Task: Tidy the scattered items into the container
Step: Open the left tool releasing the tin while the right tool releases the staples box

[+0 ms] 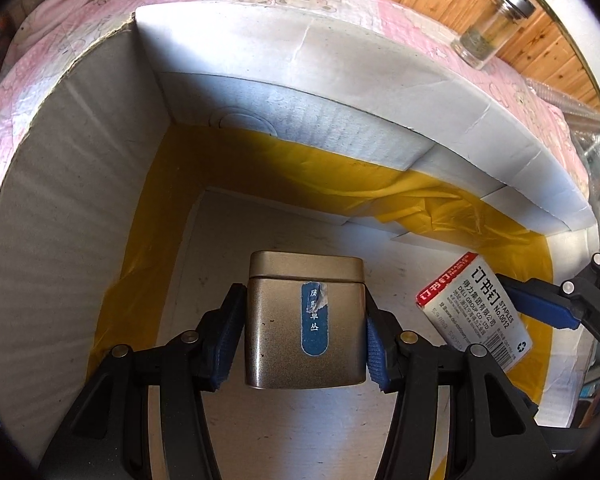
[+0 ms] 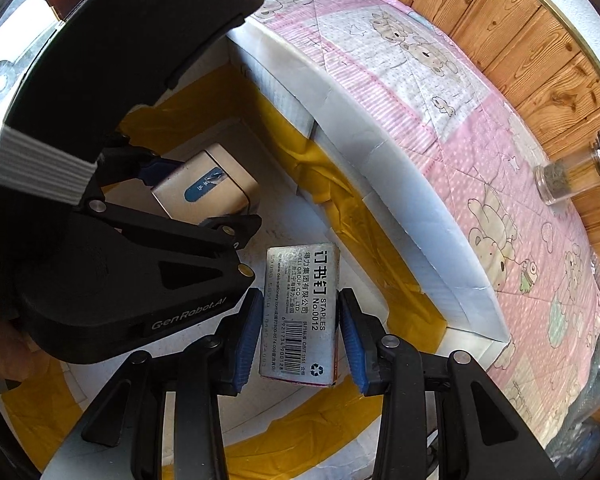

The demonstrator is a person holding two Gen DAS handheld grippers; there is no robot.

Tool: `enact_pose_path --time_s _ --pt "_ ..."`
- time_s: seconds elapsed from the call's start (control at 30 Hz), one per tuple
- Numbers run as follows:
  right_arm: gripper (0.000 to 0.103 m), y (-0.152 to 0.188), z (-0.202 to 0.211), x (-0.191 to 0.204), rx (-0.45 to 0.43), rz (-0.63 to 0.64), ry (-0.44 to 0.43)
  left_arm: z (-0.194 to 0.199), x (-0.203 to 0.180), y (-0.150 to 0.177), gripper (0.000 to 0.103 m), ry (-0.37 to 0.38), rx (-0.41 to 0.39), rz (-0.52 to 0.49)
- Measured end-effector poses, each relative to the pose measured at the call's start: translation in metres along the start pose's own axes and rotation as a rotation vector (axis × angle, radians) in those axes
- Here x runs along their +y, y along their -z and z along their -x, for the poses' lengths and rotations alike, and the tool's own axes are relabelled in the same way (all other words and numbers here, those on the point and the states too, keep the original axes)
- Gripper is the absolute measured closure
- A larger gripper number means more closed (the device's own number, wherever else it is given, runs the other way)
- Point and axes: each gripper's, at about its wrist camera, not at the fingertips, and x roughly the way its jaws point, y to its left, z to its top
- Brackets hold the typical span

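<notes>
Both grippers reach down into a white cardboard box [image 1: 300, 80] whose floor seams are taped yellow. My left gripper [image 1: 304, 320] is shut on a gold metal tin [image 1: 284, 360] with a blue label, its blue pads pressing both sides. To the right, a staples box [image 1: 476, 312] hangs tilted against a blue pad [image 1: 540, 306] of the other gripper. In the right wrist view, my right gripper [image 2: 300, 320] is shut on the staples box [image 2: 300, 292], barcode side up. The left gripper [image 2: 204, 204] and its tin [image 2: 196, 192] sit just beyond, over the box floor.
The box wall [image 2: 400, 200] stands on a pink bear-print quilt [image 2: 480, 140]. A glass jar with a metal lid [image 1: 488, 28] stands on the quilt beyond the box, by a wooden panel wall [image 2: 500, 32]. A hand [image 2: 4, 352] holds the left gripper's body.
</notes>
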Motion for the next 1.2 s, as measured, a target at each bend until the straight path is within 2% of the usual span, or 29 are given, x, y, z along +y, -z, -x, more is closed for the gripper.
enact_pose_path --time_s 0.27,0.37,0.47,0.87,0.93,1.03,1.13,1.2 --pt "0.061 0.007 0.009 0.004 -0.021 -0.005 0.001 0.007 -0.003 0.004 0.047 -0.020 -0.005 -0.003" --pt "0.058 0.010 0.016 0.005 -0.037 -0.017 -0.011 0.015 -0.004 0.005 0.047 -0.020 -0.024 -0.004" --pt "0.048 0.013 0.024 0.007 -0.055 -0.027 -0.015 0.023 -0.005 0.005 0.046 -0.023 -0.038 -0.013" --pt "0.048 0.042 0.060 0.011 -0.117 -0.073 -0.065 0.053 -0.011 0.017 0.046 -0.021 -0.058 -0.030" --pt "0.048 0.060 0.065 0.012 -0.133 -0.076 -0.078 0.057 -0.018 0.015 0.046 -0.016 -0.070 -0.026" --pt "0.048 0.079 0.078 0.005 -0.158 -0.084 -0.092 0.075 -0.017 0.018 0.046 -0.009 -0.097 -0.013" --pt "0.048 0.067 0.077 0.003 -0.184 -0.103 -0.121 0.096 -0.016 0.027 0.046 0.003 -0.128 -0.005" --pt "0.048 0.079 0.086 0.000 -0.205 -0.124 -0.153 0.110 -0.016 0.034 0.046 0.014 -0.144 0.002"
